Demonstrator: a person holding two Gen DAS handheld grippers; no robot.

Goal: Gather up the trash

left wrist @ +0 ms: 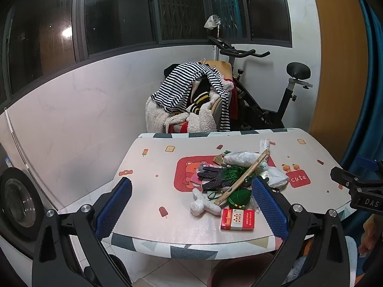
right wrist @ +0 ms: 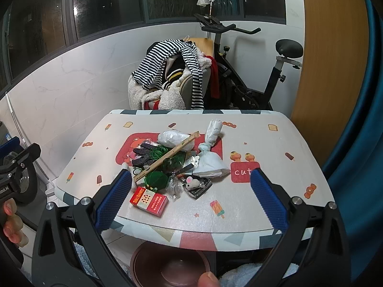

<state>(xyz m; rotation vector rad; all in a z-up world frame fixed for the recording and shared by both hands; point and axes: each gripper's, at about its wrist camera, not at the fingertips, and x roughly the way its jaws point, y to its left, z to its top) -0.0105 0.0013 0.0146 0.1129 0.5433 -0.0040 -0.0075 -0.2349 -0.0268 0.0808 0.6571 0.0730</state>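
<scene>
A heap of trash lies mid-table: a red cigarette box (left wrist: 237, 219) (right wrist: 149, 201), a wooden stick (left wrist: 241, 177) (right wrist: 166, 156), tangled green wire (left wrist: 238, 196) (right wrist: 156, 179), a dark dotted glove (left wrist: 213, 174) (right wrist: 143, 154), white plastic bags (left wrist: 241, 158) (right wrist: 210, 161), a white plush piece (left wrist: 204, 204) and a small toy mouse (right wrist: 192, 183). My left gripper (left wrist: 191, 201) hovers open over the table's near edge, left of the heap. My right gripper (right wrist: 189, 191) is open too, framing the heap from the near side. Neither holds anything.
The patterned table (left wrist: 148, 186) (right wrist: 263, 205) stands by a tiled wall. A dark red bin (right wrist: 171, 266) (left wrist: 239, 272) sits on the floor under its near edge. Behind are a chair piled with clothes (left wrist: 189, 98), an exercise bike (left wrist: 275, 91) and a washing machine (left wrist: 19, 203).
</scene>
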